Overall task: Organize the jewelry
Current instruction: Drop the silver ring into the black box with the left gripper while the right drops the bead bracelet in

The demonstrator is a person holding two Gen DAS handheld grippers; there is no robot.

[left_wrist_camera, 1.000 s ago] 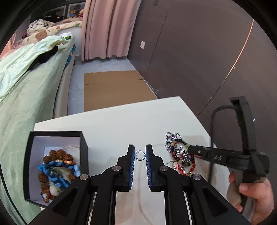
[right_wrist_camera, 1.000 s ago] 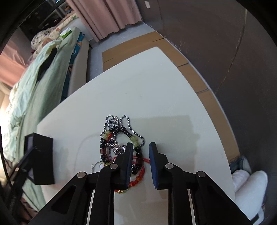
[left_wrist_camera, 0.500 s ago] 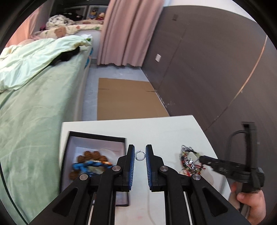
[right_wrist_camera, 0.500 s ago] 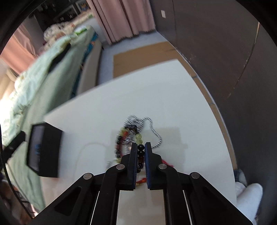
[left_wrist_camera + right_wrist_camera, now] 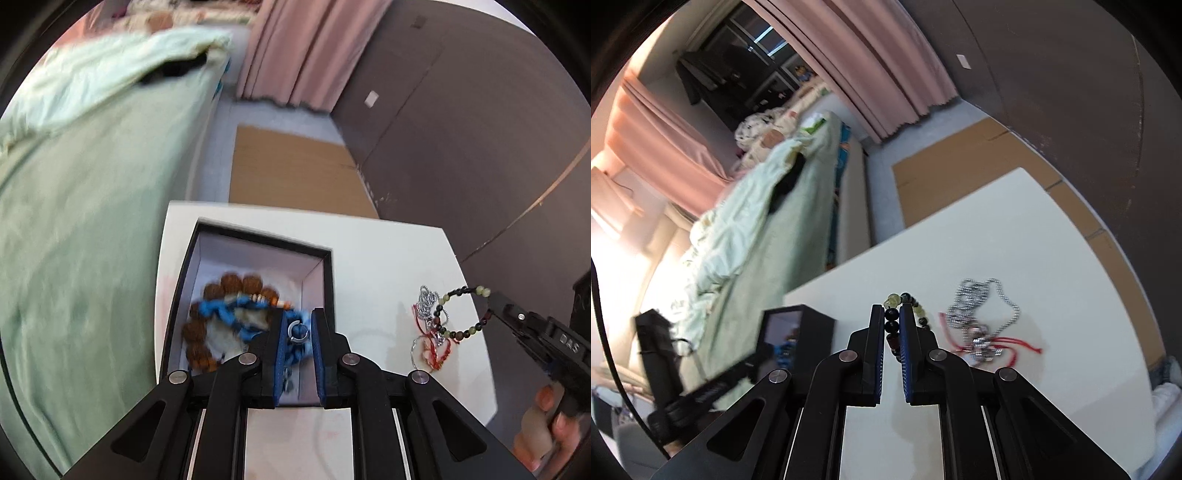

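Observation:
My left gripper (image 5: 298,329) is shut on a small silver ring (image 5: 297,328) and holds it over the black jewelry box (image 5: 258,236), which holds brown beads (image 5: 236,282) and a blue cord bracelet (image 5: 225,312). My right gripper (image 5: 892,325) is shut on a black-and-green bead bracelet (image 5: 892,319) and lifts it above the white table (image 5: 1015,229); the bracelet also shows in the left wrist view (image 5: 456,312). A silver chain (image 5: 982,299) and red cord pieces (image 5: 1008,345) lie on the table at right.
A bed with a green cover (image 5: 74,240) stands left of the table. Flat cardboard (image 5: 291,170) lies on the floor beyond the table. A dark wall (image 5: 480,129) runs along the right. The box shows as a dark block in the right wrist view (image 5: 798,325).
My left gripper carried the ring left, from the bare table to over the box. My right gripper shut on the bead bracelet and lifted it off the pile.

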